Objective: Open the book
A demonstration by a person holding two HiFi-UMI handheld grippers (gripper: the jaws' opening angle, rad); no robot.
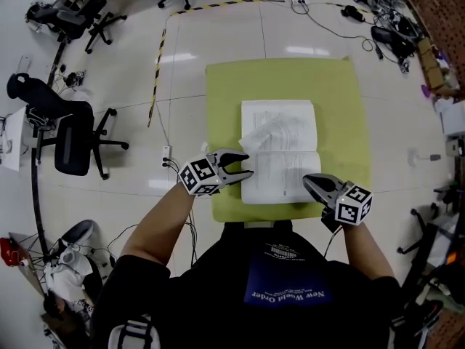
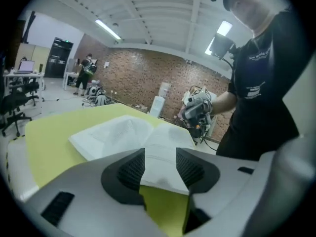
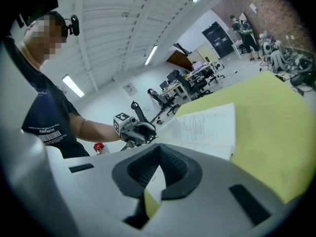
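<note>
The book (image 1: 280,151) lies open on a yellow-green mat (image 1: 341,107), its white printed pages facing up and one page on the far half slightly buckled. My left gripper (image 1: 245,164) hovers at the book's near left edge, open, with nothing between its jaws. In the left gripper view the open book (image 2: 128,132) lies just beyond the jaws of the left gripper (image 2: 160,157). My right gripper (image 1: 308,180) is at the near right corner of the book, shut and holding nothing. In the right gripper view the tips of the right gripper (image 3: 159,147) meet, with the book (image 3: 207,127) past them.
A black office chair (image 1: 73,140) stands on the floor to the left, and yellow-black tape (image 1: 156,71) runs along the tiles. Cables and equipment clutter the far right (image 1: 392,35). The mat extends well past the book on all sides.
</note>
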